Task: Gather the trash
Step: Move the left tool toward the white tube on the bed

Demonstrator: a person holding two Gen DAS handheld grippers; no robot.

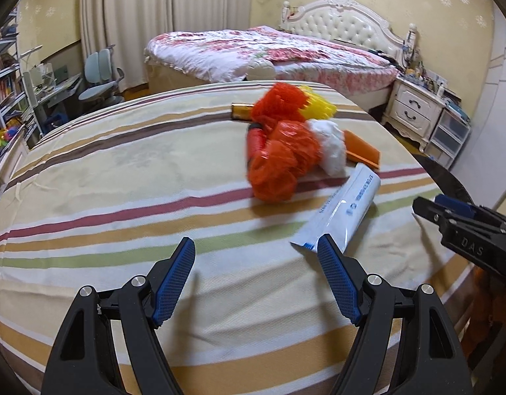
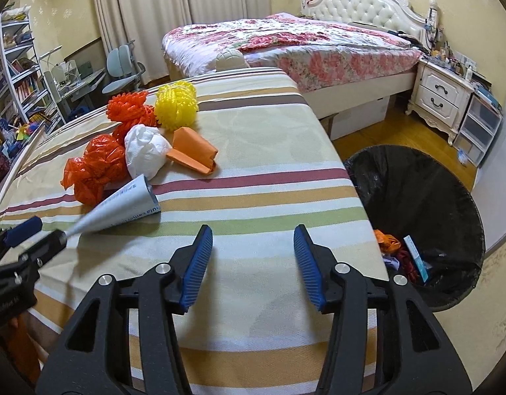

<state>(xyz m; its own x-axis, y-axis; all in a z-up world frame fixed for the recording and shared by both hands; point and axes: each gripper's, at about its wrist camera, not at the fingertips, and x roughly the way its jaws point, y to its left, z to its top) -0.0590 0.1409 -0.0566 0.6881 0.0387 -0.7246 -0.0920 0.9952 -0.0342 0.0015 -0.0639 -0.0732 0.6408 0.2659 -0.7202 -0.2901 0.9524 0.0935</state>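
Trash lies on the striped tablecloth [image 2: 259, 151]: a white-blue tube [image 1: 343, 210] [image 2: 124, 207], crumpled orange plastic bag [image 1: 282, 164] [image 2: 91, 168], white crumpled paper [image 1: 330, 146] [image 2: 146, 151], orange folded paper [image 1: 363, 149] [image 2: 193, 153], orange net [image 1: 281, 100] [image 2: 129, 107], yellow net [image 1: 318, 105] [image 2: 175, 107], and a brown item [image 1: 241, 112] behind them. My left gripper [image 1: 254, 250] is open, its right finger by the tube's flat end. My right gripper [image 2: 253, 240] is open and empty over the table near the black bin [image 2: 420, 210].
The bin holds several pieces of trash [image 2: 404, 253] and stands on the floor right of the table. A bed [image 2: 292, 46], nightstand [image 2: 440, 95], desk chair [image 2: 121, 69] and bookshelf [image 2: 12, 75] are behind.
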